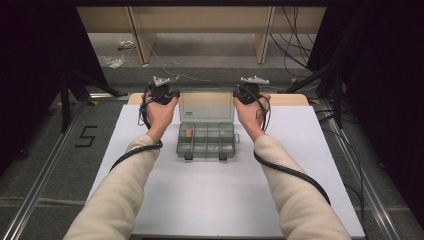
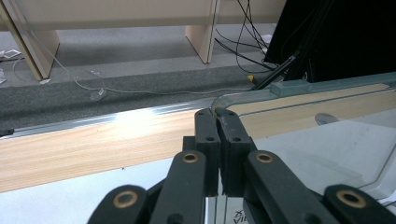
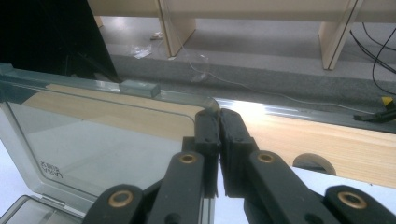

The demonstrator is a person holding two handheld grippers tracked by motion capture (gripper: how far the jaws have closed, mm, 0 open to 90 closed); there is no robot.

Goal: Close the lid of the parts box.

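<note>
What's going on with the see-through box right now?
Left gripper shut on the lid, one top corner. Right gripper shut on the other corner. Lid up, box open on the table. Nothing in the way.

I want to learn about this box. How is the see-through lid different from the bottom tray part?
The lid stands open, raised at the back; the tray lies flat on the table. The lid is one plain clear sheet; the tray is split into little compartments, one holding something orange. The left gripper and right gripper pinch the lid's two top corners; nothing holds the tray. Both are greyish clear plastic and about equally wide.
</note>
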